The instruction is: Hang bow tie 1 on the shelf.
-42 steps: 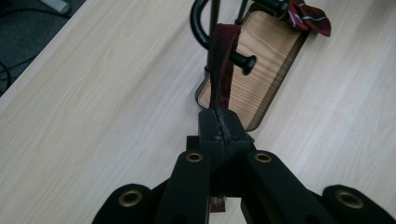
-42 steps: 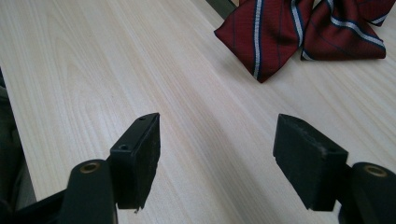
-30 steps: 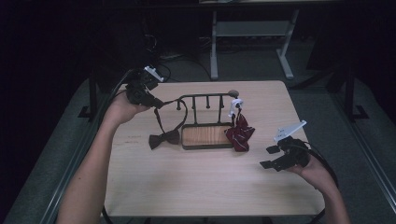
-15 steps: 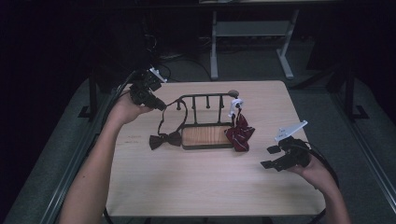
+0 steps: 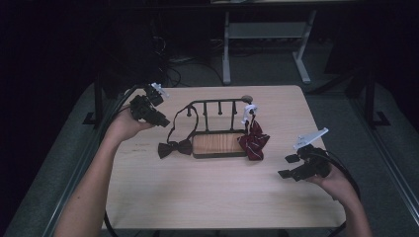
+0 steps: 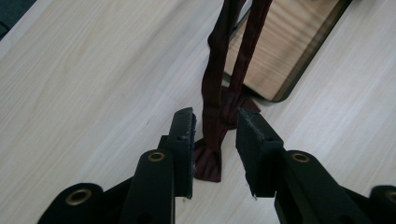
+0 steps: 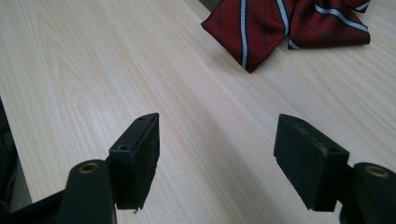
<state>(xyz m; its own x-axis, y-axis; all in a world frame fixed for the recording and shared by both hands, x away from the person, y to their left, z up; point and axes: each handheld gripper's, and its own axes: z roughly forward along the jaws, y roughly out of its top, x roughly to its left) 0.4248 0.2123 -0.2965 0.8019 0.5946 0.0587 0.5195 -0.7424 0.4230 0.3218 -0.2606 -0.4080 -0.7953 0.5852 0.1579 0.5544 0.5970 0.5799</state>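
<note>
Nearest the person, the right gripper rests low over the pale wooden table, to the right of and a little nearer than the black metal rack with a wooden base; its jaws stand wide apart with nothing between them. In the right gripper view, the red tie with white and dark stripes lies just ahead on the tabletop — in the high view it hangs from the rack's right end, its folds touching the base.

The dark maroon bow tie lies on the table just left of the rack's base, while its thin strap loops up over the rack's left peg. The left gripper hovers left of the rack, near the strap. In the left gripper view its jaws have just been opening — released, the pads stand clear on either side of the two hanging strap lengths, pressing on neither. The bow sits on the table below them.
</note>
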